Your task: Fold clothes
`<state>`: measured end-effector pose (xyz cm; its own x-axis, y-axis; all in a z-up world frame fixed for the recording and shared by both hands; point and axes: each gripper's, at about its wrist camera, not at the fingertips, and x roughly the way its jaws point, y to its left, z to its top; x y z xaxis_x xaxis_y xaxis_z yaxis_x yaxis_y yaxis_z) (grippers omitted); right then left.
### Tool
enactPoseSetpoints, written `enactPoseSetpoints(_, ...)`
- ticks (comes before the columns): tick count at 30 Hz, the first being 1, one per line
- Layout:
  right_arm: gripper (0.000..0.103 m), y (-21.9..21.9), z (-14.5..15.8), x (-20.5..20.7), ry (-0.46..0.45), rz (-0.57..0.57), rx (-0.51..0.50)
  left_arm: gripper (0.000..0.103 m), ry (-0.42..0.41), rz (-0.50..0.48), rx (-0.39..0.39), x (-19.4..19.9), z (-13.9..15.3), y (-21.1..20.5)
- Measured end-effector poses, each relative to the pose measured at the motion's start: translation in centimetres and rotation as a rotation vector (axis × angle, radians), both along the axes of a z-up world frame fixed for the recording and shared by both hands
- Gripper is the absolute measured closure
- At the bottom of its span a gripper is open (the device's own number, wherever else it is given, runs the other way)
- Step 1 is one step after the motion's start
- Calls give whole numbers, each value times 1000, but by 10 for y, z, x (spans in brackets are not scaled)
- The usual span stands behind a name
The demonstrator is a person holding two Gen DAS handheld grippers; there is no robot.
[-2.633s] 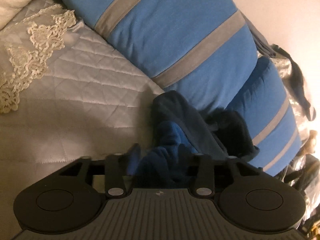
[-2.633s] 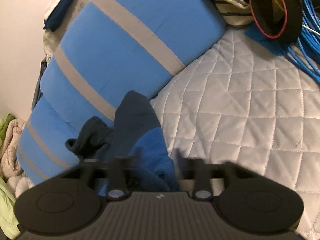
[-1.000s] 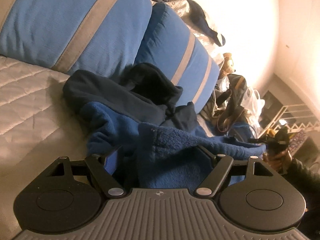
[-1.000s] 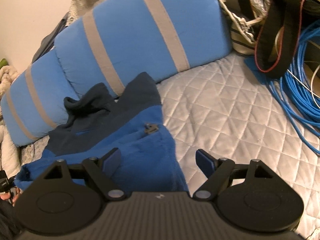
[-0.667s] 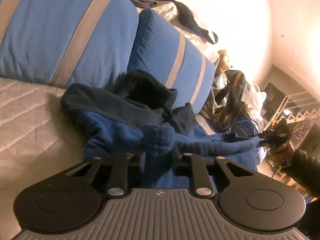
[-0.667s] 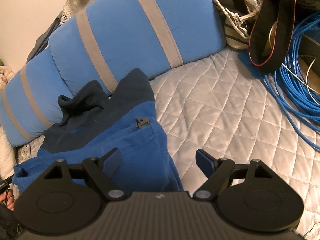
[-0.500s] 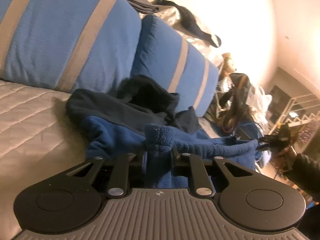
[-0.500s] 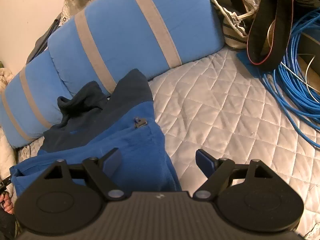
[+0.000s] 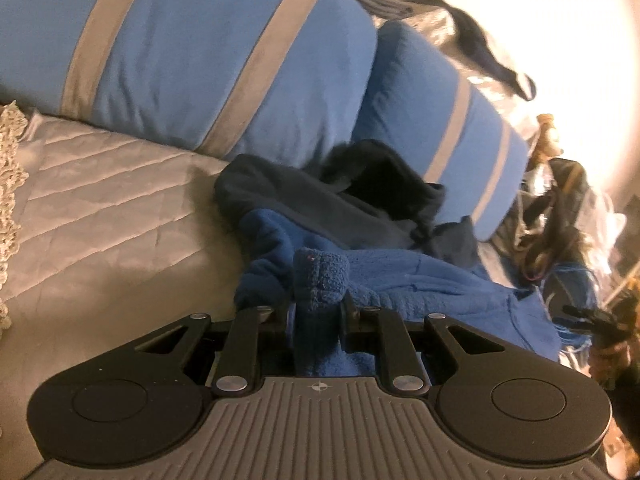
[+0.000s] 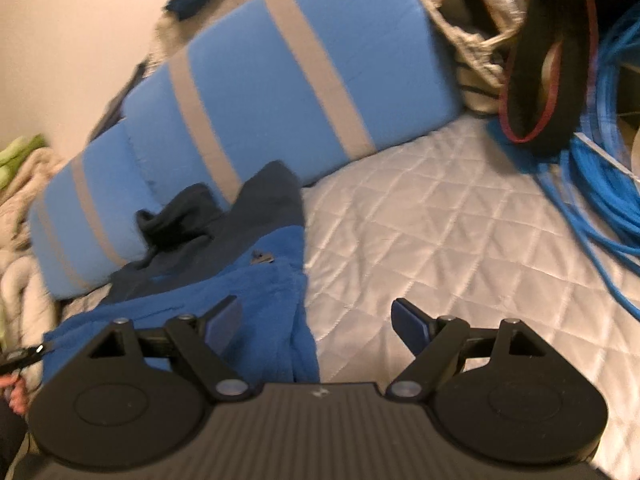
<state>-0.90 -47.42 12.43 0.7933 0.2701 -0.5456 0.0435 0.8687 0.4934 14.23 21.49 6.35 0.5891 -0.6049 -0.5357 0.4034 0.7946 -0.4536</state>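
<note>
The step in hand is the taking hold of the garment before any fold is made. The blue fleece jacket [image 9: 420, 280] lies crumpled on the quilted bed [image 9: 100, 208], with its dark collar part against the striped blue pillows [image 9: 208, 52] at the far side.

The left tongs [image 9: 318, 314] are nearly closed and they pinch a thick bunch of the blue fleece, which stands up between the two fingers. So one edge of the jacket is already gripped.

The right tongs [image 10: 316, 320] are wide open and hold nothing. In the right wrist view the jacket [image 10: 224, 292] lies under the left finger and partly between the two fingers, but I see no pad pressing on it. The picture is a little blurred there.

I judge that the next move is for the right tongs to go down on the near edge of the fleece and close on it, well apart from the left grip. Then both hands can lift and spread the jacket flat on the bed.
</note>
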Motion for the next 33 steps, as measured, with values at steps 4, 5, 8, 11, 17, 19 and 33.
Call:
enactPoseSetpoints(4,14,-8,-19,15,-34,94,60,84,22,35,57,3,2,-9)
enactPoseSetpoints(5,14,-9,-24,19,-40,109,82,84,27,42,69,4,3,-12)
enactPoseSetpoints(8,14,-10,-39,31,-59,154,152,84,43,62,102,7,4,-16)
enactPoseSetpoints(11,15,-7,-46,45,-80,197,184,84,58,78,107,9,3,-18)
enactPoseSetpoints(17,16,11,-46,77,-109,305,90,84,70,96,110,9,3,-19)
enactPoseSetpoints(19,20,14,-48,86,-110,336,74,84,73,100,111,10,3,-20)
enactPoseSetpoints(33,85,10,-10,67,-233,287,144,84,-12,116,21,-6,24,-10)
